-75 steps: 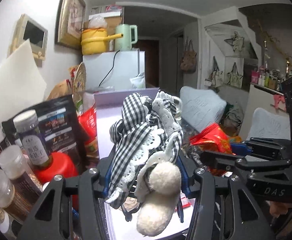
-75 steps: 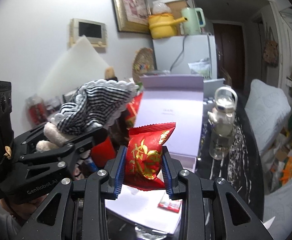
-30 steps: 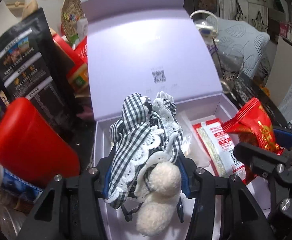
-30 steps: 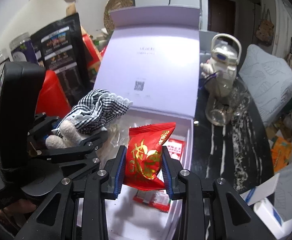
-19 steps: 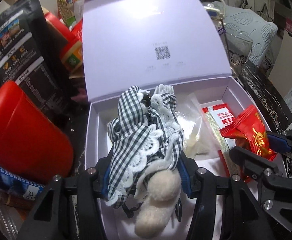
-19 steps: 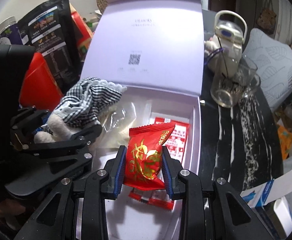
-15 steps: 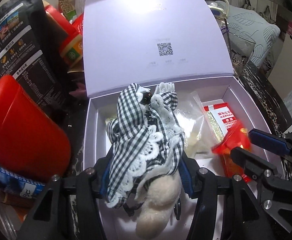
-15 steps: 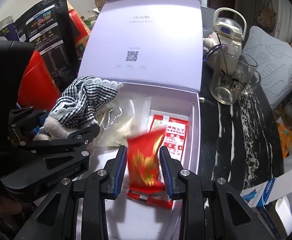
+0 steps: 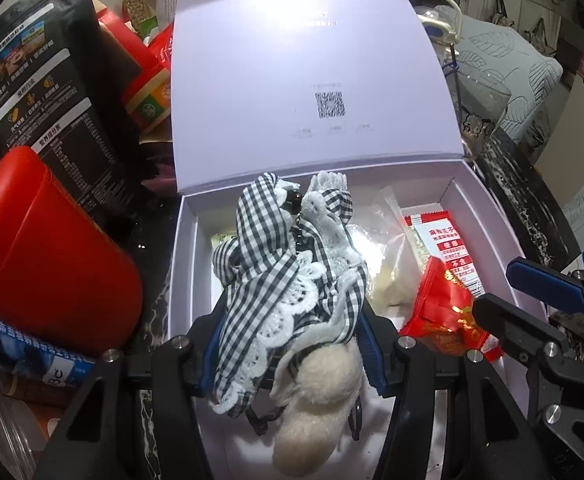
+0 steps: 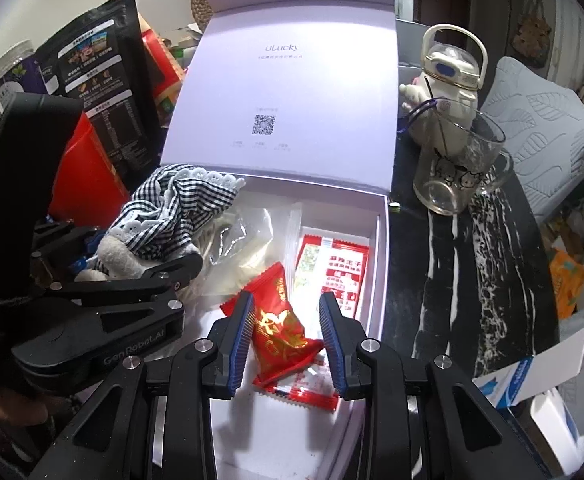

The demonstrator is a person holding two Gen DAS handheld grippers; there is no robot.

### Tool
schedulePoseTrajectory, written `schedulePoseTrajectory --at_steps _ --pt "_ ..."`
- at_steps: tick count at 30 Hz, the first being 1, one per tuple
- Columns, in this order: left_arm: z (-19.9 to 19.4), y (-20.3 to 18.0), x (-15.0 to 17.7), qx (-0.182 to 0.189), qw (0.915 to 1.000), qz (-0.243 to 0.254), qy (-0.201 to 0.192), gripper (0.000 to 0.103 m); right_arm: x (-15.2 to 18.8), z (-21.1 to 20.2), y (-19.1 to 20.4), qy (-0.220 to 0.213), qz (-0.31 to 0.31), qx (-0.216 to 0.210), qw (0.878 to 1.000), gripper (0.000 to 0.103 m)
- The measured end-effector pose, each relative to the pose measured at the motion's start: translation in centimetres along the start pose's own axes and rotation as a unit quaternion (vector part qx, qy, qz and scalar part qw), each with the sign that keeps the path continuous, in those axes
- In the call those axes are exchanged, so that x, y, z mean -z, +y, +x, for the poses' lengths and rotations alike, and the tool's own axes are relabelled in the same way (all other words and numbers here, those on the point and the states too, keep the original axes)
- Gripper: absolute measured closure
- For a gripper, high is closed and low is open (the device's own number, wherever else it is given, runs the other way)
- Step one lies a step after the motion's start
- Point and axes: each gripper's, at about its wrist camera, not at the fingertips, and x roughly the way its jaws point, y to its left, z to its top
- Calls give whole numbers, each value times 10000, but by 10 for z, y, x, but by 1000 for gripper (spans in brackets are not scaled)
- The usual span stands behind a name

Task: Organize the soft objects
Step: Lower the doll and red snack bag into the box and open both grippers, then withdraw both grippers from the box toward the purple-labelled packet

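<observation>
- The red tub (image 9: 48, 248) stands just beside the left wall of the open box (image 9: 180, 264). A sideways swing of the left hand could knock it, or the black bag behind it.
- The left gripper (image 9: 290, 344) hangs over the left half of the box with its jaws opening. The checked cloth bundle (image 9: 284, 272) sits between them and touches both pads.
- The bundle's lace and its woolly ball (image 9: 323, 376) droop over the fingers. They may snag, so the bundle could lift out again when the hand rises, or flop over the box wall.
- The clear bag (image 9: 387, 248) lies in the middle of the box. The bundle may bury it.
- The red snack packet (image 10: 280, 320) lies on the box floor, over a flat packet.
- The right gripper (image 10: 284, 332) hovers above it with its jaws apart, gripping nothing. A dip could crush the packet.
- The glass mug (image 10: 455, 168) stands near the right wall and could tip if the hand pulls away wide.
</observation>
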Motion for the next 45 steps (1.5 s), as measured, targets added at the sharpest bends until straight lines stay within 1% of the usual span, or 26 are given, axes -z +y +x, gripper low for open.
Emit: schedulePoseTrajectory --at_steps 1,3,4,6,8,11,16,20,22,25,28,31,32,34,36,38,41,45 --pt "-2 0 0 27 10000 -17 6 40 0 -2 0 -16 10 1 10000 69" --pt "-7 1 0 167 9998 -73 10 18 0 -6 -2 -30 20 13 10000 65" --pt "-11 1 0 216 9997 -99 -64 16 -1 -8 -3 -43 29 6 10000 65" --pt "-21 1 -2 124 9997 -115 -198 16 -2 -14 -4 -99 53 12 9999 64" --pt "-29 2 -2 104 9994 -117 -308 16 -3 -22 -7 -207 79 29 9998 56" --pt "-41 3 -4 133 9988 -128 -444 16 -4 -36 -9 -363 117 24 9993 55" --pt "-68 2 -3 32 9964 -79 -845 16 -6 -57 -10 -594 99 38 9982 52" --pt "-91 2 -3 10 9932 5 -1165 16 -6 -76 -8 -839 87 31 9964 52" --pt "-99 4 -2 75 9923 -15 -1237 16 -6 -87 -7 -959 78 14 9954 52" --pt "-113 7 -1 290 9910 -92 -1305 16 -6 -101 -4 -1100 44 6 9939 52" --pt "-132 7 4 278 9884 -116 -1491 16 -5 -119 1 -1300 -27 34 9915 52" --pt "-148 8 11 396 9865 -179 -1576 16 -1 -139 8 -1539 -94 47 9880 41" --pt "-154 9 14 437 9863 -156 -1586 16 0 -145 12 -1613 -115 47 9868 41" --pt "-164 10 17 391 9860 -84 -1619 16 3 -154 18 -1712 -172 33 9851 41" --pt "-176 11 22 264 9846 -27 -1727 16 7 -161 25 -1763 -227 25 9841 39" --pt "-188 14 29 244 9826 -21 -1844 16 12 -167 30 -1802 -253 43 9833 33" --pt "-200 18 38 262 9815 -41 -1897 16 21 -179 36 -1868 -276 116 9819 32" --pt "-216 19 57 216 9807 -13 -1945 16 34 -193 42 -1931 -249 84 9808 31"
